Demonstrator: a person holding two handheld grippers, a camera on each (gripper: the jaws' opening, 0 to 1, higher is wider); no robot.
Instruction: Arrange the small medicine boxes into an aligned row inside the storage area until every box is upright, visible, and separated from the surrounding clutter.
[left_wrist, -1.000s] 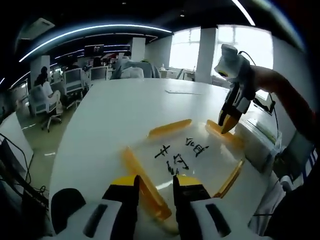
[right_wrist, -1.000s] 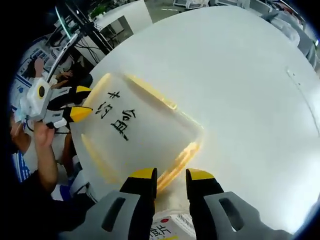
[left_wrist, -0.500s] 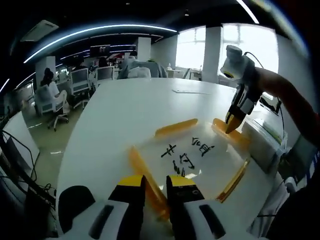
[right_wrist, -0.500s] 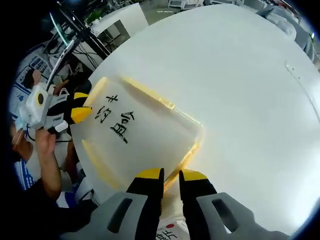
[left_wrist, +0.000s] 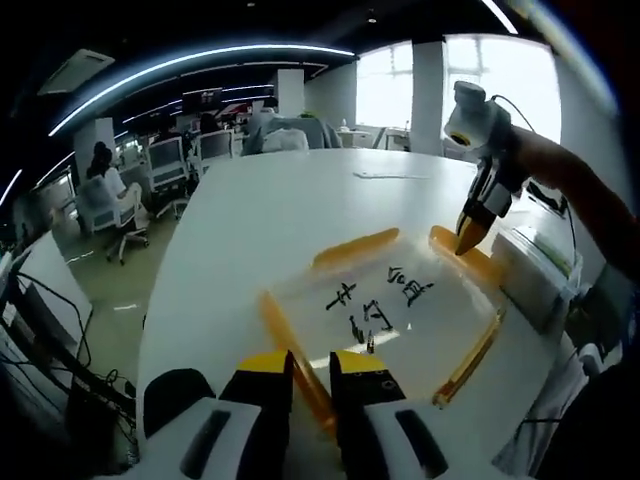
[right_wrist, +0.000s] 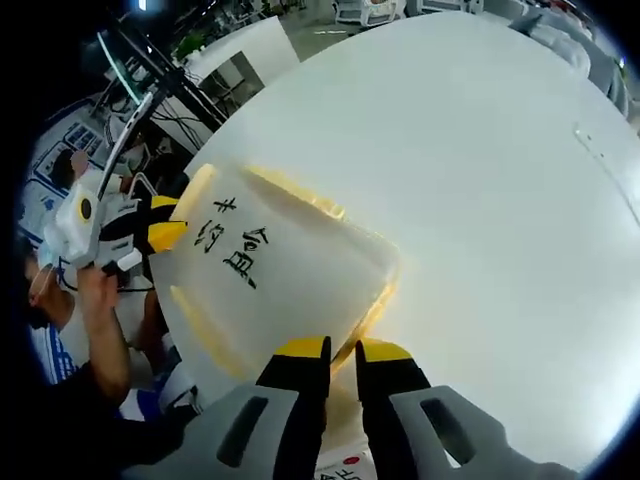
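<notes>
I've got both grippers on a translucent plastic lid (left_wrist: 400, 315) with orange latch clips and black handwritten characters, lying flat on the white round desk (left_wrist: 270, 215). My left gripper (left_wrist: 311, 365) has its jaws pinched nearly together over the near orange clip (left_wrist: 297, 372), which runs up between them, so I read that as a grip on the lid's edge. My right gripper (right_wrist: 341, 350) looks the same: jaws almost closed with the lid's orange edge strip (right_wrist: 368, 312) passing into the narrow gap. In the left gripper view the right gripper (left_wrist: 472, 236) comes down on the far corner; in the right gripper view the left gripper (right_wrist: 165, 236) sits at the opposite side.

Handling guess: the lid is light, thin, somewhat flexible and smooth, so it will bow if lifted by one side. The stiffer clip edges are the sensible hold, on opposite sides as now. Plastic on a glossy desk will slide easily.

Medicine boxes: one box with red print (right_wrist: 338, 470) peeks out under my right jaws at the bottom edge, mostly hidden. A clear storage bin (left_wrist: 535, 270) stands at the desk's right, just beyond the lid; contents too blurred to tell. No box is between either pair of jaws.
</notes>
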